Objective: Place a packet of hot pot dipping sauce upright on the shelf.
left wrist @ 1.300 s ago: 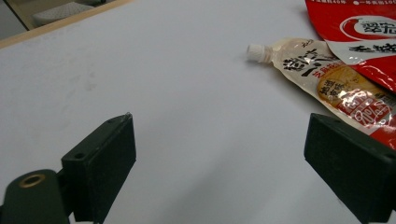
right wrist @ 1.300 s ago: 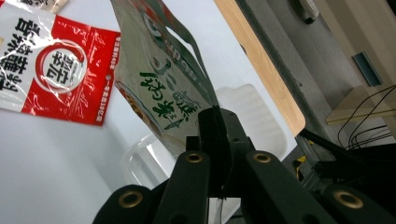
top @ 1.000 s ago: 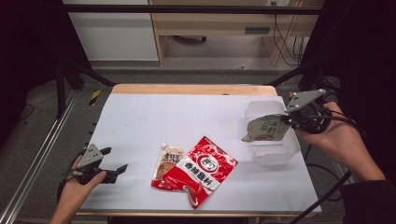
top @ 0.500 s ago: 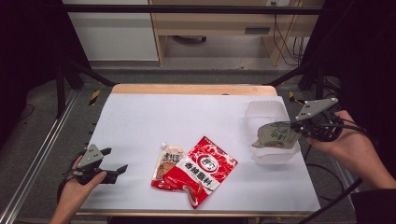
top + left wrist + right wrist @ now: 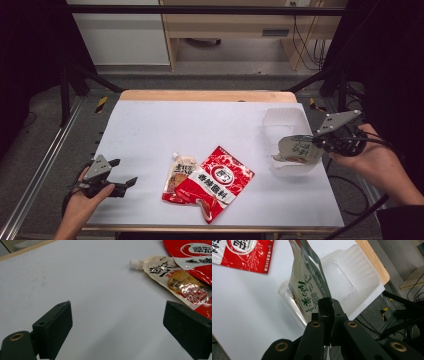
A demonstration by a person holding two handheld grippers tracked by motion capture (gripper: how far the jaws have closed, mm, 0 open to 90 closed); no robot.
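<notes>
My right gripper has its jaws clamped on the edge of a pale pouch with green lettering, and the pouch hangs out ahead of my fingertips over the near end of the clear plastic tray; in the right gripper view the pouch rises tilted from between my pressed-together jaws, the tray just behind it. My left gripper rests low at the near edge of the white table, jaws wide apart, nothing between them. Ahead of those open fingers lies a spouted sauce pouch, partly under a red packet.
</notes>
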